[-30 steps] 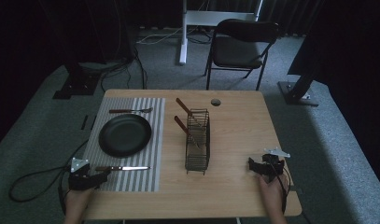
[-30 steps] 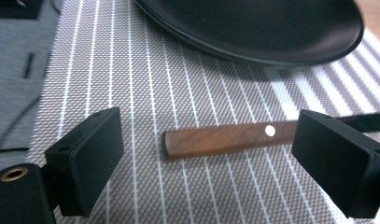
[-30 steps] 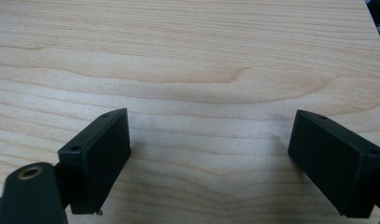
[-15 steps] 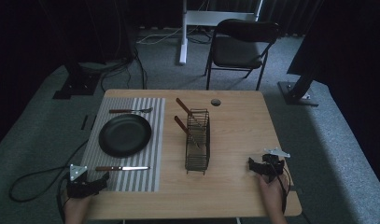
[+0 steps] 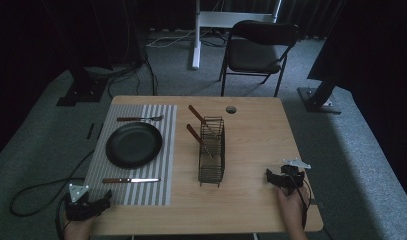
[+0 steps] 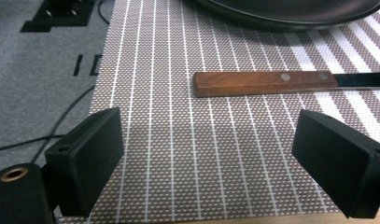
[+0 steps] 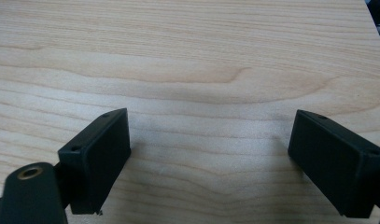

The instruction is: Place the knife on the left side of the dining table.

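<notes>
A wood-handled knife [image 5: 131,180] lies flat along the near edge of a striped placemat [image 5: 163,125], its handle pointing left. My left gripper [image 5: 107,201] sits at the table's near left corner, open and empty, a little short of the knife. In the left gripper view the knife handle [image 6: 264,82] lies beyond the wide-apart jaws of my left gripper [image 6: 213,158], over the placemat [image 6: 178,140]. My right gripper [image 5: 269,176] rests near the table's near right corner. In its own view my right gripper [image 7: 208,154] stands open over bare wood [image 7: 187,70].
A black plate [image 5: 133,145] sits in the middle of the placemat, with a fork [image 5: 139,118] beyond it. A wire rack [image 5: 212,150] at the table's [image 5: 256,145] middle holds two wood-handled utensils [image 5: 195,134]. A small round disc [image 5: 231,109] lies near the far edge. A chair [image 5: 258,47] stands behind.
My left gripper has drawn back from the knife handle toward the table's near edge, still open. The knife stays on the placemat. The right gripper has kept still.
</notes>
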### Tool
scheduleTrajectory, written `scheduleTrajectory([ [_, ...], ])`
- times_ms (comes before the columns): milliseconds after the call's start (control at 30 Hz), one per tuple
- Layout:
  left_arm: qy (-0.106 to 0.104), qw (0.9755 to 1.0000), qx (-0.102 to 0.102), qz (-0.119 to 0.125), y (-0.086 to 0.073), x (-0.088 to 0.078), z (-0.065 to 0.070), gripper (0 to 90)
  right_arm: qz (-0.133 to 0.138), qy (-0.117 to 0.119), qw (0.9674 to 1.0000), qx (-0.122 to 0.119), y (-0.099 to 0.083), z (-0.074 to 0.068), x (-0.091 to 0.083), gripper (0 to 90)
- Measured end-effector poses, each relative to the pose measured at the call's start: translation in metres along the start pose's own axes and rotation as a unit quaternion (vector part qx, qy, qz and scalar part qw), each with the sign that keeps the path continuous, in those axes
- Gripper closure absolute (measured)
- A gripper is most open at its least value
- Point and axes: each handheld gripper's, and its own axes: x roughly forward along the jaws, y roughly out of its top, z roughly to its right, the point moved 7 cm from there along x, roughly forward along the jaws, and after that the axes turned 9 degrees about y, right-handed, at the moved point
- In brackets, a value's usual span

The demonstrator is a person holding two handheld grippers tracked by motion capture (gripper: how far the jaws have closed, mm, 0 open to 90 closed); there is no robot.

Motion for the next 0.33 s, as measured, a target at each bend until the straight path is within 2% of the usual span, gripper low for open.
scheduleTrajectory([
  [200,0.002,0.9999,0.012,0.002,-0.0008,-0.0004,0.0035,9.7,0.000,0.000,1.0000,0.000,0.0000,0.0001,0.0000,11.9],
  [333,0.001,0.9999,0.011,0.003,-0.0010,-0.0003,0.0051,9.7,0.000,0.000,1.0000,0.000,0.0001,0.0000,0.0000,11.8],
])
